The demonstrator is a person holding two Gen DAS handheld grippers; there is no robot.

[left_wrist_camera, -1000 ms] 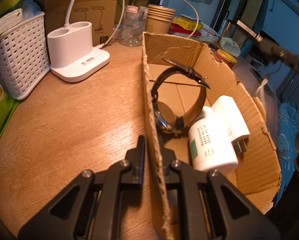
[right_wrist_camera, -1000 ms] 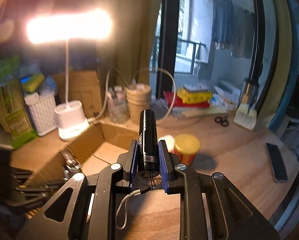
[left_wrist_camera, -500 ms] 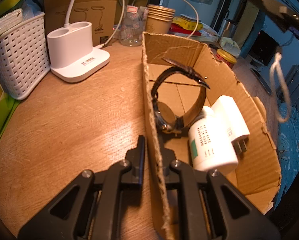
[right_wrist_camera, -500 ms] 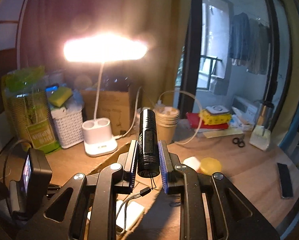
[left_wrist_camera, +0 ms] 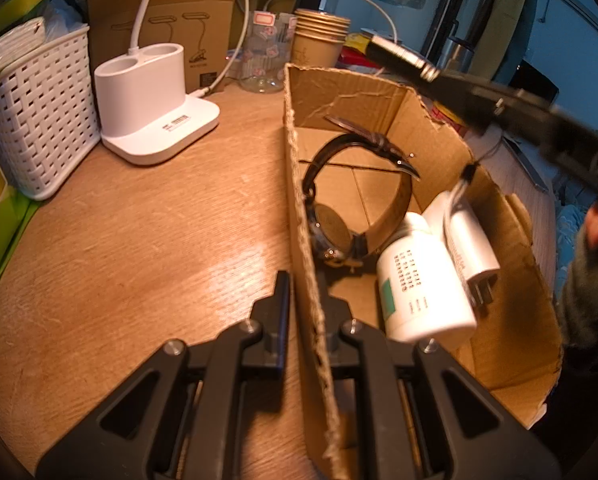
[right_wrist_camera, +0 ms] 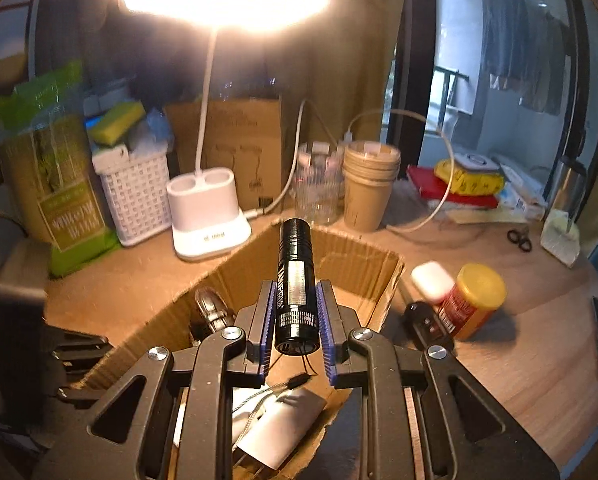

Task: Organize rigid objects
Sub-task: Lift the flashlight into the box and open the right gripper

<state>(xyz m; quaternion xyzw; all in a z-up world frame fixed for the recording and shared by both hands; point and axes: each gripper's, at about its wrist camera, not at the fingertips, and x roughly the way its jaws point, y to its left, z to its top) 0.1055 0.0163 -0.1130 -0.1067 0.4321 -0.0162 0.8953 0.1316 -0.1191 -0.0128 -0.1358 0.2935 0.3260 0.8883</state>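
My left gripper (left_wrist_camera: pixel 303 280) is shut on the near wall of an open cardboard box (left_wrist_camera: pixel 511 264). Inside the box lie a wristwatch with a dark strap (left_wrist_camera: pixel 359 200), a white pill bottle (left_wrist_camera: pixel 423 284) and a white plug adapter (left_wrist_camera: pixel 471 236). My right gripper (right_wrist_camera: pixel 295 292) is shut on a black flashlight (right_wrist_camera: pixel 293 280) and holds it above the box (right_wrist_camera: pixel 363 264). The flashlight (left_wrist_camera: pixel 403 60) also shows in the left wrist view over the box's far right wall, its wrist cord dangling down onto the adapter.
A white lamp base (left_wrist_camera: pixel 155 100), a white woven basket (left_wrist_camera: pixel 39 108), stacked paper cups (left_wrist_camera: pixel 319 44) and a glass jar (left_wrist_camera: pixel 267 56) stand on the wooden desk. A yellow-lidded jar (right_wrist_camera: pixel 475 300), a white case (right_wrist_camera: pixel 431 280) and a black car key (right_wrist_camera: pixel 423 324) lie right of the box.
My right gripper has carried the flashlight left and down to over the box, and its cord now hangs into the box. My left gripper has kept still on the box wall.
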